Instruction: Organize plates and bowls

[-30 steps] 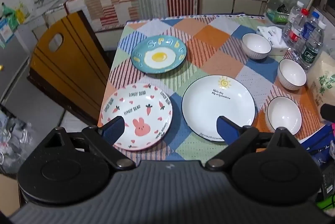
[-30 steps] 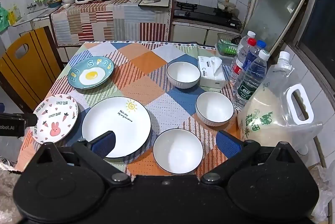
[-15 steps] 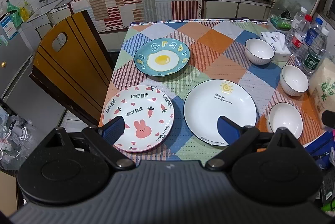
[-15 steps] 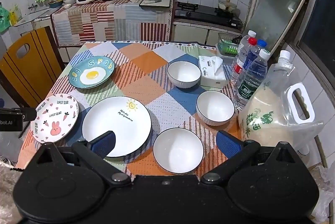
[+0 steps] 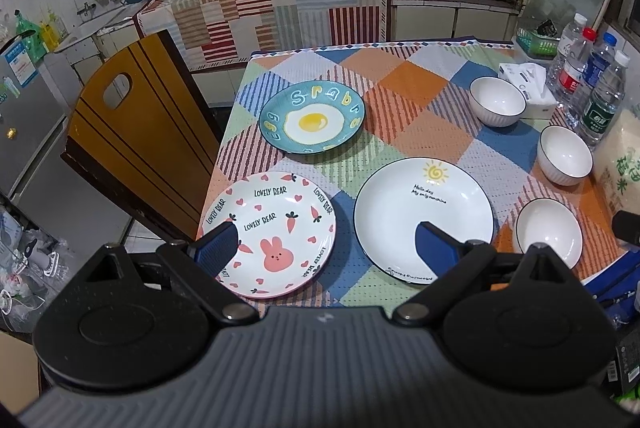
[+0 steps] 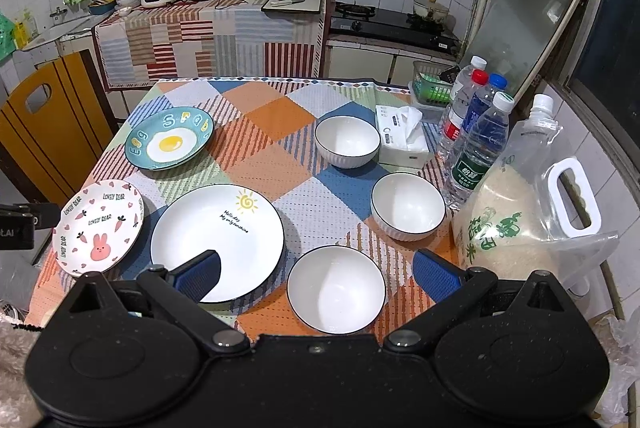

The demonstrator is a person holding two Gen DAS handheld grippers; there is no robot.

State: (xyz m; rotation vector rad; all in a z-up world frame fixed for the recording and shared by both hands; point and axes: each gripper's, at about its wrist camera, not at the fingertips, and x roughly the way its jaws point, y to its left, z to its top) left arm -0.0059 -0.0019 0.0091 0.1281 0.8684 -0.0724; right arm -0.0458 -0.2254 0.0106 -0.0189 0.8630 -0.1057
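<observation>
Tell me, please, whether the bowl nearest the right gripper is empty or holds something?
Empty: the nearest bowl shows only bare white inside, upright on the tablecloth.

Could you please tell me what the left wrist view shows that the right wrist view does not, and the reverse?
Only the left wrist view shows the fridge beside the chair, and the open left gripper. Only the right wrist view shows the rice bag's white handle, the leaning glass panel and the open right gripper. Both share three plates, three bowls, the tissue box and the bottles.
</observation>
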